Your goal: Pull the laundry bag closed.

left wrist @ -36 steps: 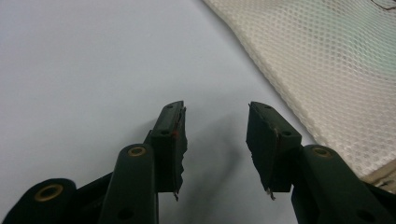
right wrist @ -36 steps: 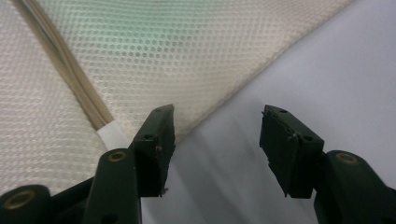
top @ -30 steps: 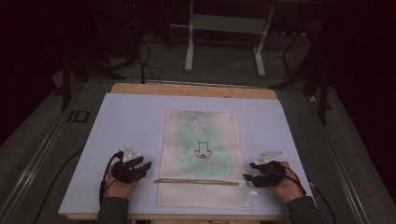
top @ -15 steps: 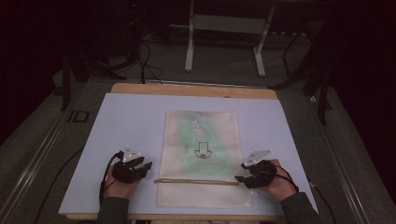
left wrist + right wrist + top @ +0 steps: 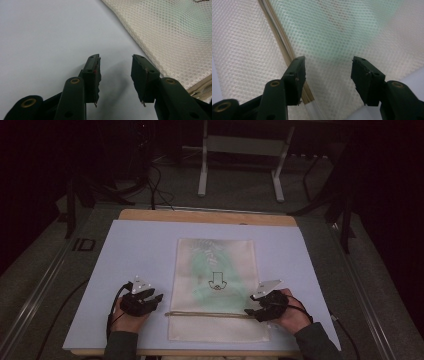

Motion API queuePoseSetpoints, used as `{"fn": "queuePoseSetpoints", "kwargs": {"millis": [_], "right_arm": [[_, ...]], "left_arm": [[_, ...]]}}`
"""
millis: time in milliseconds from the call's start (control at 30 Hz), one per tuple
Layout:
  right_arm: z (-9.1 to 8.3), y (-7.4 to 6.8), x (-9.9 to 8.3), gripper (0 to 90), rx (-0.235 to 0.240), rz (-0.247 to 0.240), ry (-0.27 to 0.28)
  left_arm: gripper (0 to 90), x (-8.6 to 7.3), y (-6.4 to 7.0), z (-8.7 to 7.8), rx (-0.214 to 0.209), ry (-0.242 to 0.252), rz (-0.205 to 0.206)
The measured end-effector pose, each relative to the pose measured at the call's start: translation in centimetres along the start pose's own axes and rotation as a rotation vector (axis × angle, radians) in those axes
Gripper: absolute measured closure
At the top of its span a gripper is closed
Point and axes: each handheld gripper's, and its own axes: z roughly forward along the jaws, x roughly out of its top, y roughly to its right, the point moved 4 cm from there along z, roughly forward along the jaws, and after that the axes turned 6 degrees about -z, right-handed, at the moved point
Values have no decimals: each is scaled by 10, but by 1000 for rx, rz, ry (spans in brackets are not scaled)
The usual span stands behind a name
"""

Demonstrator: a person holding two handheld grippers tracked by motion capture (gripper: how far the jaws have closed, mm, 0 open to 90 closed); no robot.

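On the pale table [image 5: 140,245], a cream mesh bag [image 5: 215,285] lies flat, its green contents blurred behind the netting. The right gripper [image 5: 328,75] has moved inward over the bag's zipper [image 5: 279,42], jaws apart. The left gripper [image 5: 115,72], jaws apart, sits just beside the bag's edge, empty.

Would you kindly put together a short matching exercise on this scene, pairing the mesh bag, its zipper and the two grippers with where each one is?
Things:
1. mesh bag
2. zipper
3. left gripper
4. right gripper

Places:
A. open over the bare mat beside the bag's edge
B. flat in the middle of the mat, something green inside
C. open over the mesh at the zipper's end
D. running across the bag near the person's side

Pairs: 1-B, 2-D, 3-A, 4-C
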Motion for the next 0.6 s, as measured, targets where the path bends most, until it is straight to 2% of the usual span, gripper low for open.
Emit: {"fn": "queuePoseSetpoints", "kwargs": {"millis": [600], "right_arm": [[9,-8,18,436,36,-43,-5]], "left_arm": [[588,0,1,0,-12,-1,1]]}}
